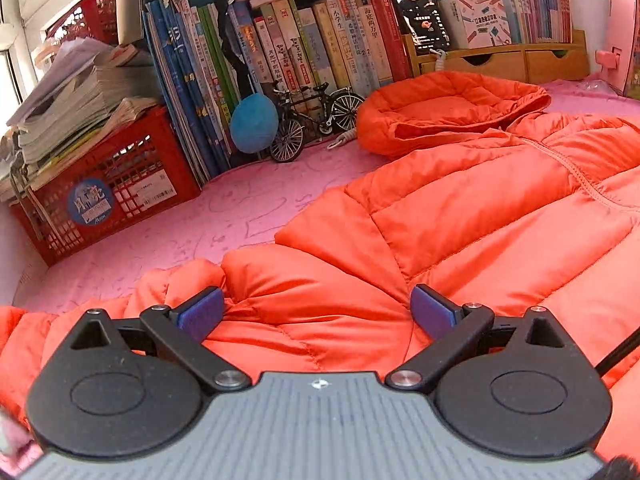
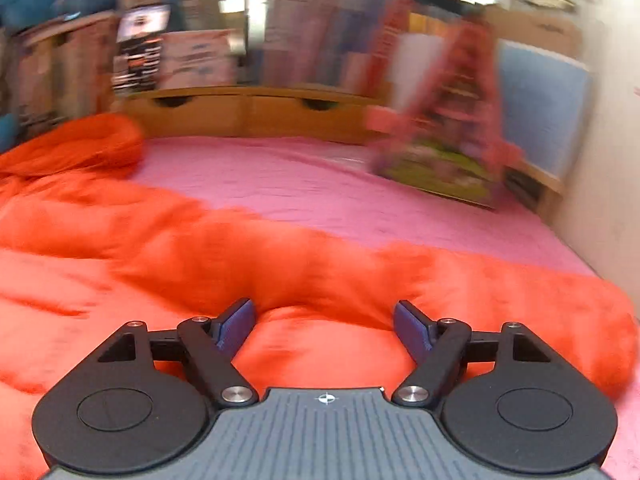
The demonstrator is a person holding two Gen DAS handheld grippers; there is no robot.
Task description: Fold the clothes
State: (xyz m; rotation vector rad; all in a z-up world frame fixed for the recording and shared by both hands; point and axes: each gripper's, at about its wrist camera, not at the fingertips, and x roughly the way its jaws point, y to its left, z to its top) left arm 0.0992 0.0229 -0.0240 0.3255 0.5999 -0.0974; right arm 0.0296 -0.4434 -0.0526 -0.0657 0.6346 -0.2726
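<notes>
A pink sheet (image 1: 240, 216) covers the surface. At far left a red crate (image 1: 108, 188) bears a stack of papers (image 1: 76, 96). Upright books (image 1: 312, 48) line the far edge, with a model bicycle (image 1: 316, 116) and a blue plush (image 1: 254, 122) before them. A phone (image 1: 418, 10) leans beside a wooden drawer unit (image 1: 500, 60).

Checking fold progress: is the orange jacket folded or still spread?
Spread: the jacket lies flat, zipper up, hood extended behind it.
</notes>
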